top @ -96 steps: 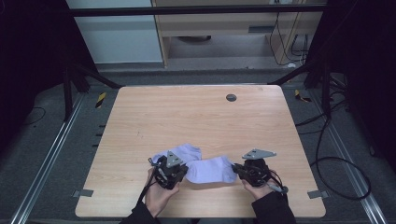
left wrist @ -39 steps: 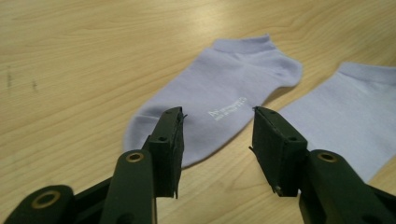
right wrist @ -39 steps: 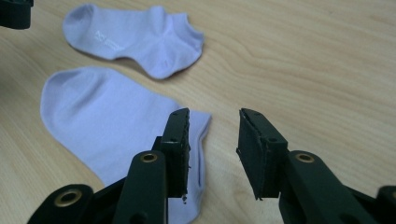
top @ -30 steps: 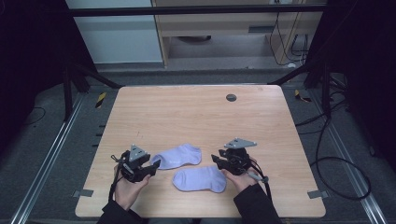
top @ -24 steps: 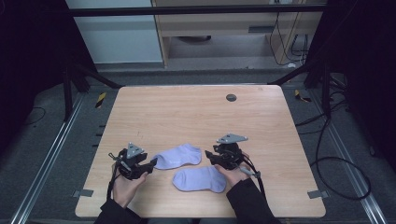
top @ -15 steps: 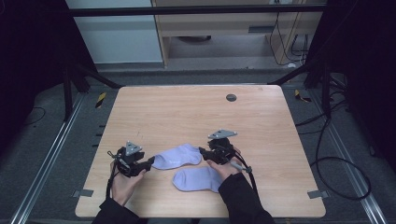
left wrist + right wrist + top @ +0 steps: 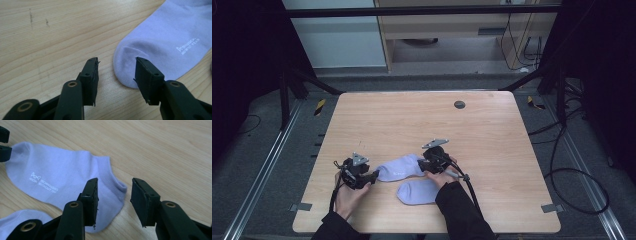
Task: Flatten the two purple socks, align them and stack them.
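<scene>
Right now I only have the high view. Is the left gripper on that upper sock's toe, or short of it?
Observer: At it, not gripping. In the left gripper view the left gripper is open. The toe tip of the upper sock lies between the jaws, which have just been closing.
Operator: And the right one?
Observer: The right gripper is at the cuff end, also open. The cuff edge is between its jaws, which have just been closing too.
Operator: Which face of the sock is up?
Observer: The one with the white lettering. It lies flat on the table.
</scene>
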Demonstrator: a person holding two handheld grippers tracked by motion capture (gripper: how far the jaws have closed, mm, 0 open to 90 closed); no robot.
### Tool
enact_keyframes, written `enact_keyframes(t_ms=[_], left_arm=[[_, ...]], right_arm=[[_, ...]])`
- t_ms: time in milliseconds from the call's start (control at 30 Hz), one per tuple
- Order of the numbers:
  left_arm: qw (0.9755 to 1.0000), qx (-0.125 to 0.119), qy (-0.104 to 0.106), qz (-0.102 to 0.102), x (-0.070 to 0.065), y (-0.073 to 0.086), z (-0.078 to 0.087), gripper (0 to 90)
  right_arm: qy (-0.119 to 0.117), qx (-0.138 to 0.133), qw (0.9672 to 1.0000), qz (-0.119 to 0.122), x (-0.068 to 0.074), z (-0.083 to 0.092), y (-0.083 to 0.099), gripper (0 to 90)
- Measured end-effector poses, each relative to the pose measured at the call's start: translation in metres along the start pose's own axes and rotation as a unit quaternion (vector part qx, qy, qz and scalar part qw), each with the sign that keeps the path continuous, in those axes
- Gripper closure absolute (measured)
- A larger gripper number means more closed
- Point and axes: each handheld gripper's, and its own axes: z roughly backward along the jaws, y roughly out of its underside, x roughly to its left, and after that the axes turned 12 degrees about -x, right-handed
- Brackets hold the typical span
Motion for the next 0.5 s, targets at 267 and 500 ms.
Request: enact_keyframes(t_ms=[267,500], left_arm=[[1.0000,0.002,0.001,0.005,0.0004,0.0028,-0.0045,64.6],[0.9998,0.002,0.007,0.017,-0.0028,0.0017,-0.0060,83.3]], right_arm=[[0.011,0.015,0.9998,0.004,-0.0001,-0.0118,0.0080,66.5],[0.007,0.019,0.9998,-0.008,0.0015,-0.0100,0.0083,85.8]])
